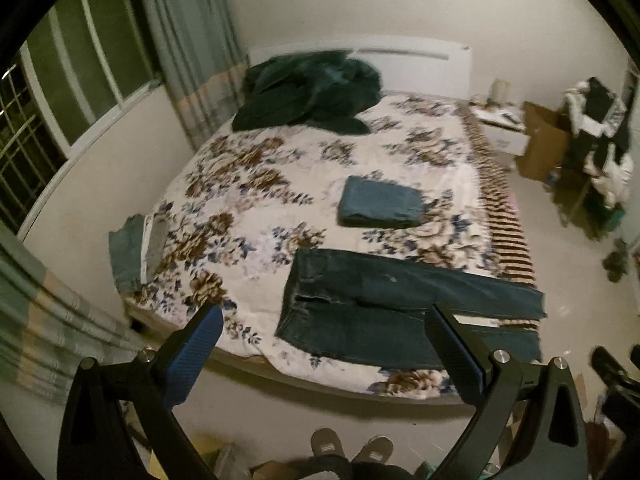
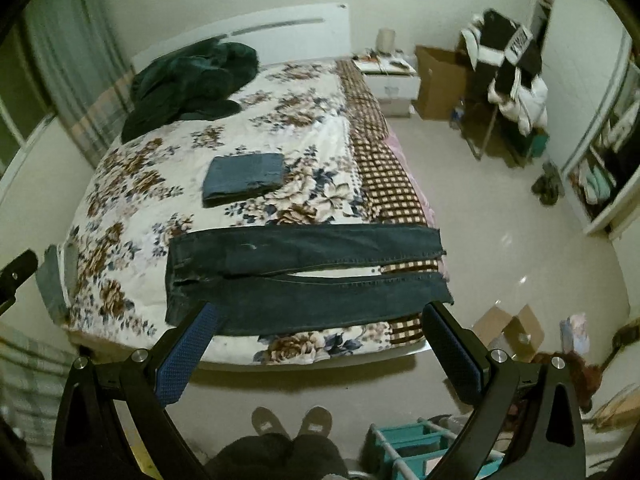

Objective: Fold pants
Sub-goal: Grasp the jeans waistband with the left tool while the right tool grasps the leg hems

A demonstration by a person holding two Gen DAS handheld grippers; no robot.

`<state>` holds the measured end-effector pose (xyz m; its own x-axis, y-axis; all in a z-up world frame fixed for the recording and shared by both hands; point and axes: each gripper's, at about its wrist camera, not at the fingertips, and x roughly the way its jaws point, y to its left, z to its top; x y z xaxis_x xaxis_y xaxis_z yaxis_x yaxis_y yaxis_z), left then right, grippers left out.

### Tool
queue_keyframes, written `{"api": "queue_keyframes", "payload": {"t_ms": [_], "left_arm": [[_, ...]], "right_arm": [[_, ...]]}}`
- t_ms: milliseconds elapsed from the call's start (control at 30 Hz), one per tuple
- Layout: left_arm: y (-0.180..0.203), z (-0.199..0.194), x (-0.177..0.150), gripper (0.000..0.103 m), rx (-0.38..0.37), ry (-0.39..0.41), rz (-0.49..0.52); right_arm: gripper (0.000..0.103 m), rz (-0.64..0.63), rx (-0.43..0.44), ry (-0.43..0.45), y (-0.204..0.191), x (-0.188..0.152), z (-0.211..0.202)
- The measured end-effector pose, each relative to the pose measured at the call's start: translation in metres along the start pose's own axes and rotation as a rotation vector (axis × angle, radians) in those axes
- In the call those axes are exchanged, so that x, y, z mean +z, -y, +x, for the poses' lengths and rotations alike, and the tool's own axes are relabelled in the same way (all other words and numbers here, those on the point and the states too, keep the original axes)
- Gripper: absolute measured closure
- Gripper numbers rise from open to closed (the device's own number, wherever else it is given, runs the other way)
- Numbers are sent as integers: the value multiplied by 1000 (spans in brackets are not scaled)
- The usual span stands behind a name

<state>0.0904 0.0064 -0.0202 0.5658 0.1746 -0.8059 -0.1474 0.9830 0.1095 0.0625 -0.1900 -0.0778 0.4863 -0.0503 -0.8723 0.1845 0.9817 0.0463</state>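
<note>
Two grippers, left [image 1: 324, 344] and right [image 2: 320, 336], both released; one flat jeans [image 2: 304, 276], one folded pair [image 2: 244, 178].

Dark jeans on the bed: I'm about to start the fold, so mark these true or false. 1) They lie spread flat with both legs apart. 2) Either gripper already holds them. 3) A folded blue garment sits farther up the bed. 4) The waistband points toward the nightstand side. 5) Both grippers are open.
1) True: the dark jeans lie flat across the near end of the bed, with a gap between the legs.
2) False: the left gripper and the right gripper both hover empty.
3) True: the folded blue garment lies beyond them.
4) False: the waistband is at the window side; the hems point toward the nightstand side.
5) True.
</note>
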Motion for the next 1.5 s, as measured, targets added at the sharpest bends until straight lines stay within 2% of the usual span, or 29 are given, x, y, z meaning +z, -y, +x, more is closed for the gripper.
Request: {"api": "queue_keyframes", "payload": {"t_ms": [133,167,200,267,400,533,667,767,800,833,933,1033,1167,1200,1267,1333,1433,1467,1500], "left_arm": [[15,60,9,0,21,-80,-16],[18,86,14,0,17,-120,-20],[25,93,14,0,17,-137,-22],[30,132,22,0,16,-195,-43],[33,213,34,0,16,-309,-98],[29,313,39,0,28,-426,-167],[23,400,40,0,59,-489,-231],[22,460,41,0,81,-523,-260],[19,478,42,0,78,-538,-281],[18,505,43,0,80,-563,-312],[14,560,44,0,79,-603,-389],[12,611,50,0,91,-631,-448],[14,685,43,0,152,-741,-476],[14,697,40,3,161,-760,-483],[14,711,37,17,175,-774,-488],[17,709,37,21,161,-732,-494],[19,692,37,53,123,-652,-487],[16,686,37,71,117,-632,-488],[11,678,35,84,98,-611,-508]], "right_arm": [[0,66,-26,-27,26,25,68],[0,80,-30,-34,32,30,84],[0,101,-37,-54,37,37,106],[0,133,-40,-74,45,50,143],[0,189,-87,-121,58,76,227],[0,258,-145,-152,72,103,326],[0,348,-176,-221,87,123,426],[0,412,-209,-290,100,129,508],[0,422,-217,-303,104,127,521],[0,445,-230,-327,110,130,553],[0,504,-257,-368,127,129,614],[0,556,-286,-407,141,127,661],[0,624,-308,-457,160,125,711],[0,641,-313,-465,164,126,721],[0,679,-326,-477,174,126,738],[0,692,-342,-485,179,127,746],[0,709,-361,-521,186,127,764],[0,713,-363,-540,188,125,770],[0,722,-354,-554,189,123,774]]}}
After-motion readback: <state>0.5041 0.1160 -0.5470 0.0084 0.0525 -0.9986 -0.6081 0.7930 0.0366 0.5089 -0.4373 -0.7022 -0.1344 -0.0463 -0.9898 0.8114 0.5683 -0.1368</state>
